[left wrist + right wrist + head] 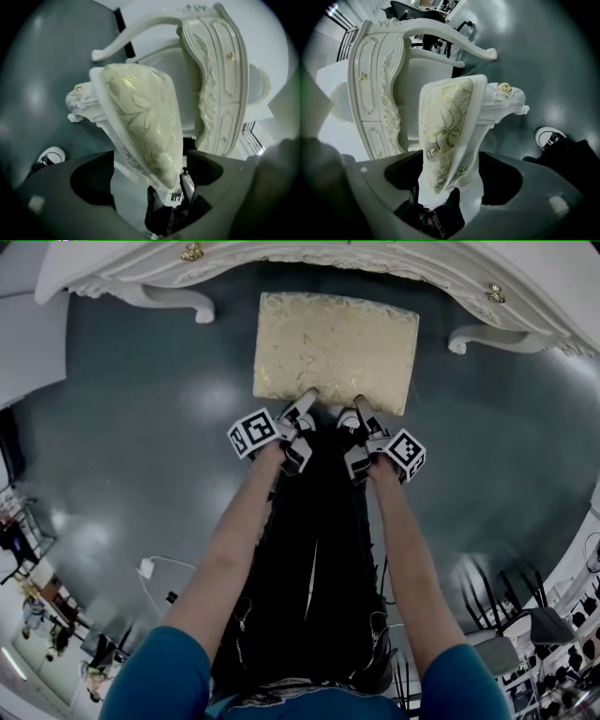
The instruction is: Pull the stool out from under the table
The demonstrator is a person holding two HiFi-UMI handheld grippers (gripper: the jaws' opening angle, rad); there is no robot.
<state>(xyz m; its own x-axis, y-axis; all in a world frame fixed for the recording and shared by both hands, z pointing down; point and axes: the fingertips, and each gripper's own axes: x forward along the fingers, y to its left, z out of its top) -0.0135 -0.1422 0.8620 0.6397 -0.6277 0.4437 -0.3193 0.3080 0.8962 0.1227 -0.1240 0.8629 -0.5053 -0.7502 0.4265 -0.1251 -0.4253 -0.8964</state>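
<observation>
The left claw (306, 397) and right claw (360, 405) sit side by side, each clamped over the near edge of the cushioned stool (336, 345). Beyond both claws, the stool's far edge lies under the white table (281, 255).

Teal short sleeves (161, 673) are worn, with black clothing (319, 596) below. The left claw (307, 399) and right claw (360, 407) are moulded in grey, each fitted with a white cube (253, 432) printed with black squares.

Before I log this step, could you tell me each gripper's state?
Left gripper: closed on the stool, at its near edge.
Right gripper: closed on that same edge.
</observation>
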